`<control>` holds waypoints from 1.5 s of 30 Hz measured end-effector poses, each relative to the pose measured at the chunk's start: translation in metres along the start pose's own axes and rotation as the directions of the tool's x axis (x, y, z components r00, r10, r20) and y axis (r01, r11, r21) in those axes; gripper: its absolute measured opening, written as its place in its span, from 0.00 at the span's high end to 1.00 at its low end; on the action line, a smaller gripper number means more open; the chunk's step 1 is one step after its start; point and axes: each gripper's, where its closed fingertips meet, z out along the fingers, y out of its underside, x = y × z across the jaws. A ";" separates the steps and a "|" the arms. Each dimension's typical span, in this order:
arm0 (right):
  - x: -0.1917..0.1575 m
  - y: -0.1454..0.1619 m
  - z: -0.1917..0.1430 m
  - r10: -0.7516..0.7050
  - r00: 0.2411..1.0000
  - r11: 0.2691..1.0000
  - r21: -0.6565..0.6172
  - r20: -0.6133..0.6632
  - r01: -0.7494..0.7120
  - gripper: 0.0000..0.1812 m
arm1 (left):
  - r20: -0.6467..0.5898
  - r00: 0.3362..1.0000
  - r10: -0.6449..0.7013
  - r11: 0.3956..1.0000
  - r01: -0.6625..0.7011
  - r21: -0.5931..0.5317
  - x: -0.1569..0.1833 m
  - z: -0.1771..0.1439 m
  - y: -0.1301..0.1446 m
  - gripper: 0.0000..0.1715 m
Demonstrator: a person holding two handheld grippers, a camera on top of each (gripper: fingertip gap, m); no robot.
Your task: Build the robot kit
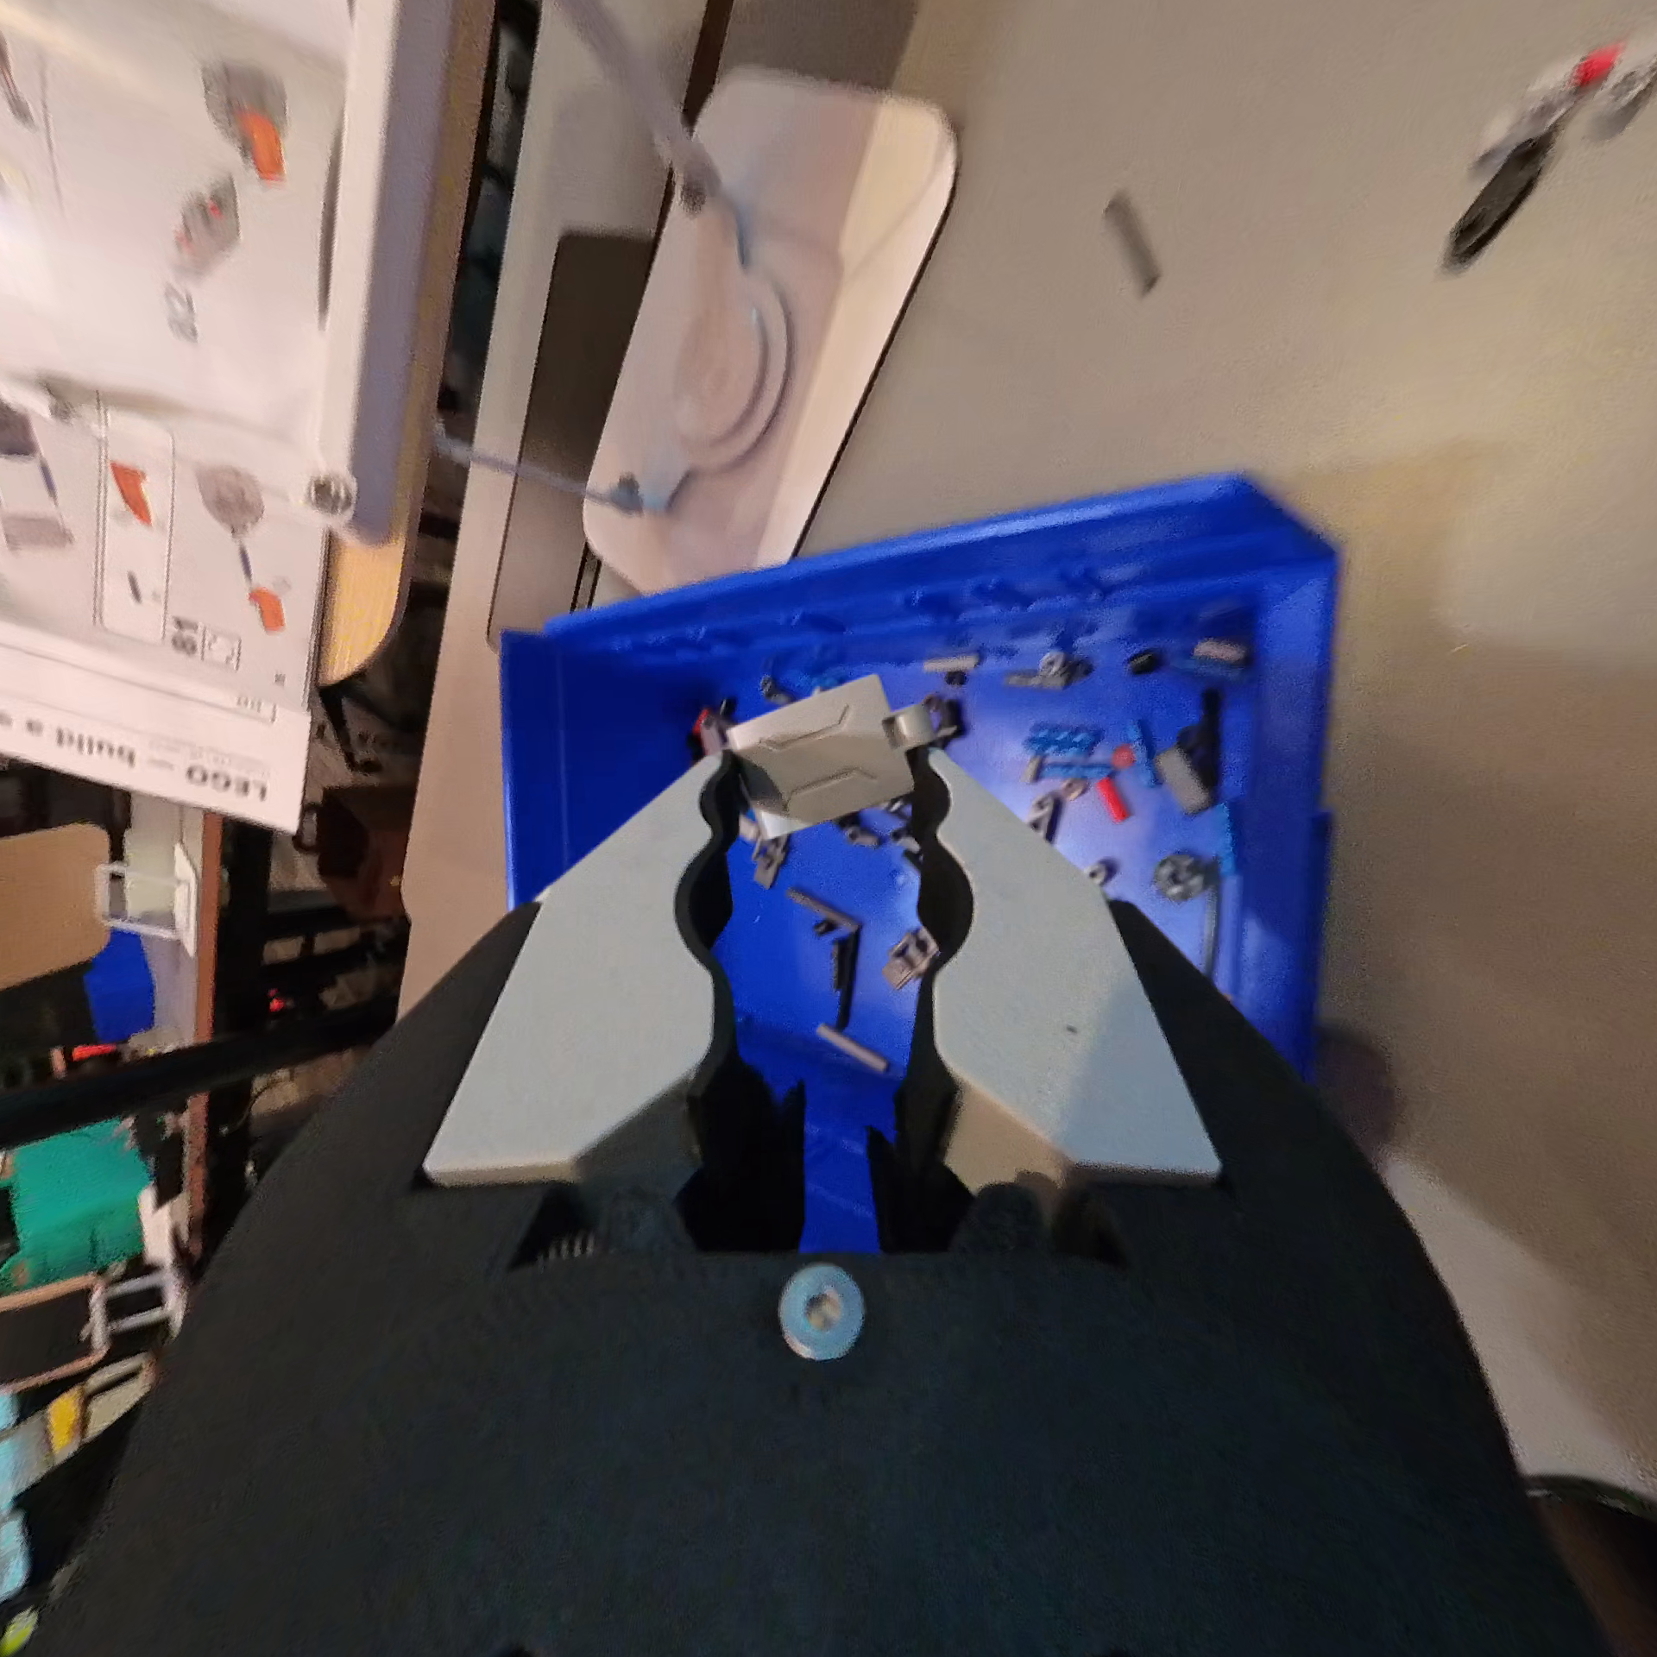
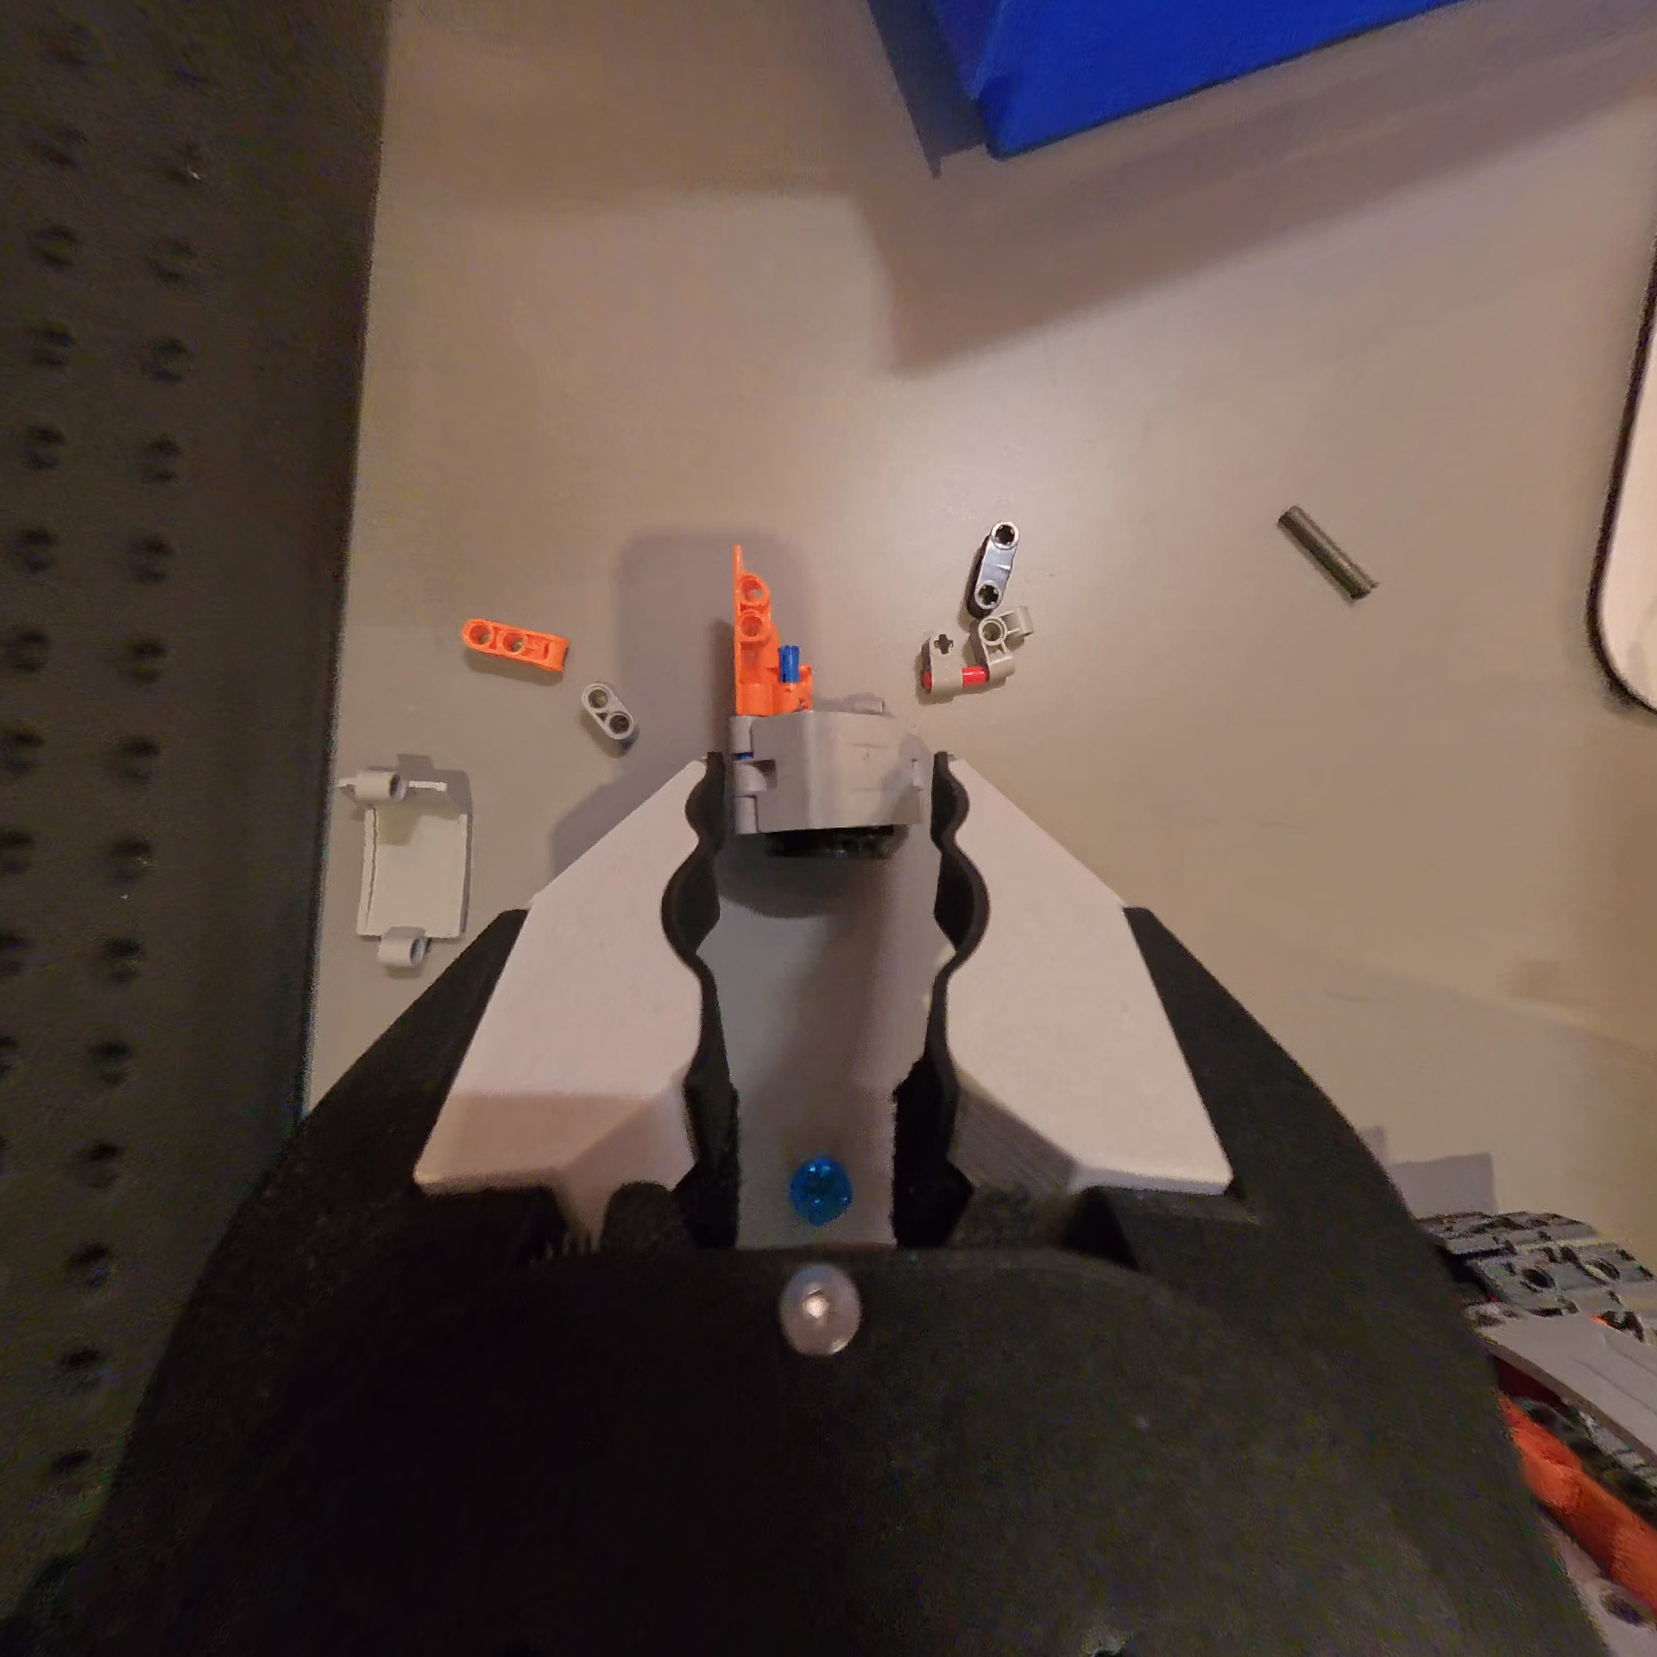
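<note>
In the left wrist view my left gripper (image 1: pixel 820 771) is shut on a flat grey panel piece (image 1: pixel 820 758) and holds it above a blue bin (image 1: pixel 1291 807) with several small grey, blue and red building parts on its floor. In the right wrist view my right gripper (image 2: pixel 825 785) is shut on a grey block assembly (image 2: pixel 829 776) with an orange piece (image 2: pixel 758 641) and a small blue pin on its far side. It hangs over the beige tabletop (image 2: pixel 1166 852), among loose parts.
Loose parts around the right gripper: an orange beam (image 2: pixel 516 644), a grey two-hole link (image 2: pixel 610 708), a grey panel (image 2: pixel 414 865), a black link (image 2: pixel 993 560), grey connectors (image 2: pixel 973 650), a dark axle (image 2: pixel 1327 554). An open instruction booklet (image 1: pixel 134 403) and a white device (image 1: pixel 771 332) lie beyond the bin. The tips of one gripper are about 25 cm away from the tips of the other. To reach the black link (image 2: pixel 993 560) in a straight line is about 6 cm for my right fingers, about 20 cm for my left. The left camera catches it too, in the left wrist view (image 1: pixel 1502 190).
</note>
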 end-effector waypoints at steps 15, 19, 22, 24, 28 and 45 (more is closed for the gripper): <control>0.016 -0.001 -0.135 0.139 0.976 0.939 0.334 -0.166 -0.077 0.76 | -0.341 0.924 0.174 0.973 -0.108 0.204 0.190 0.010 -0.084 0.79; 0.022 0.021 -0.169 0.220 0.944 0.915 0.389 -0.245 -0.113 0.76 | -0.393 0.903 0.172 0.978 -0.107 0.182 0.213 0.028 -0.079 0.79; 0.022 0.051 -0.182 0.297 0.911 0.909 0.377 -0.286 -0.178 0.76 | -0.395 0.907 0.148 0.983 -0.089 0.163 0.217 0.038 -0.072 0.79; 0.020 0.075 -0.185 0.342 0.882 0.910 0.347 -0.325 -0.225 0.76 | -0.423 0.899 0.113 0.985 -0.045 0.167 0.218 0.037 -0.072 0.78; 0.013 0.124 -0.181 0.426 0.816 0.899 0.284 -0.389 -0.334 0.75 | -0.409 0.910 0.068 0.985 0.003 0.171 0.212 0.037 -0.067 0.71; -0.002 0.213 -0.125 0.586 0.665 0.772 0.069 -0.463 -0.632 0.62 | -0.196 0.967 -0.162 0.966 0.196 0.171 0.161 0.018 -0.008 0.68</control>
